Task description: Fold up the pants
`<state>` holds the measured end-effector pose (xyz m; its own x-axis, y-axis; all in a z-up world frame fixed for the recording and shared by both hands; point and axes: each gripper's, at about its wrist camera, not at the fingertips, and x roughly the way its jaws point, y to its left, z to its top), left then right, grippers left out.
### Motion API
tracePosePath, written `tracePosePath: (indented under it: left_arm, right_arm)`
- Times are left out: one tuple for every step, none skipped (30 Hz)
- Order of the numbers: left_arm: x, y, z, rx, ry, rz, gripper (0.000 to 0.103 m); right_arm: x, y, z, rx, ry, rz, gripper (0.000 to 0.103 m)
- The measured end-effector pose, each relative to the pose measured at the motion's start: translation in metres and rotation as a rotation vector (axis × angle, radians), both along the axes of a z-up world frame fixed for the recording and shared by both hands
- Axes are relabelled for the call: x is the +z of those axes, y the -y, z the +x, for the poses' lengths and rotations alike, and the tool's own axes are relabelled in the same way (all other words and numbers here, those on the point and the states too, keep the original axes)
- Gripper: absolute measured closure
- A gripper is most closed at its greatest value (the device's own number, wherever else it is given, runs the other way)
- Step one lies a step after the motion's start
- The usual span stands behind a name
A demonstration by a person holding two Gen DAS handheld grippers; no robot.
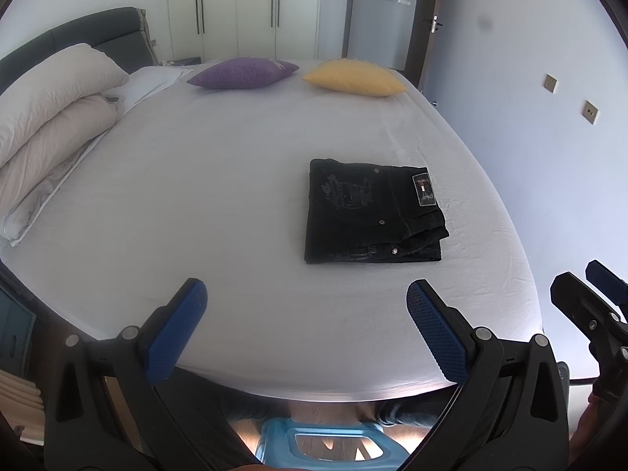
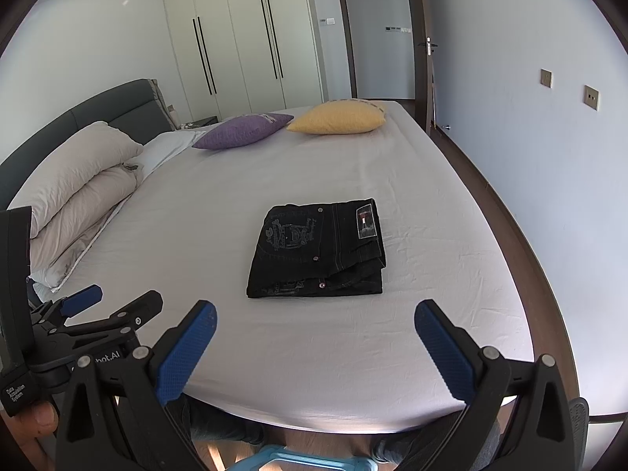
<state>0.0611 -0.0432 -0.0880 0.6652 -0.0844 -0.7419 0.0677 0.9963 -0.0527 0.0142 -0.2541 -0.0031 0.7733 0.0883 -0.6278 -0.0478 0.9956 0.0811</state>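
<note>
Lying folded into a compact black square w/ label patch at 1 o'clock, pants (image 1: 375, 212) sit on bed (image 1: 235, 204); left tool (image 1: 306, 306) & right tool (image 2: 314, 325) gape wide, empty, embroidery illegible.

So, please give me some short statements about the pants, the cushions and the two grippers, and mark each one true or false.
1. The black pants lie folded into a compact stack on the bed. True.
2. The left gripper is shut on the pants. False: it is open and holds nothing.
3. The right gripper is open. True.
4. The purple cushion sits on top of the pants. False: it lies at the far side, beside the yellow cushion.
</note>
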Motion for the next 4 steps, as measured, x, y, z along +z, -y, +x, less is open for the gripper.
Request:
tracePosePath:
  left_arm:
    - [0.0003,0.0006,-0.0005,0.0,0.003,0.005,0.0]
    - [0.001,0.0013,-0.0009,-0.001,0.006,0.011,0.0]
    - [0.0016,0.0016,-0.0011,-0.001,0.008,0.013,0.0]
    - [0.0022,0.0019,-0.0014,-0.004,0.01,0.011,0.0]
  right_arm:
    - [0.0004,-0.0001,0.0006,0.0,0.001,-0.001,0.0]
    - [0.0005,0.0001,0.0008,0.0,0.001,-0.001,0.0]
    - [-0.0006,0.0002,-0.0009,-0.001,0.0,-0.001,0.0]
    - [-0.0008,0.0002,-0.0008,-0.001,0.001,-0.001,0.0]
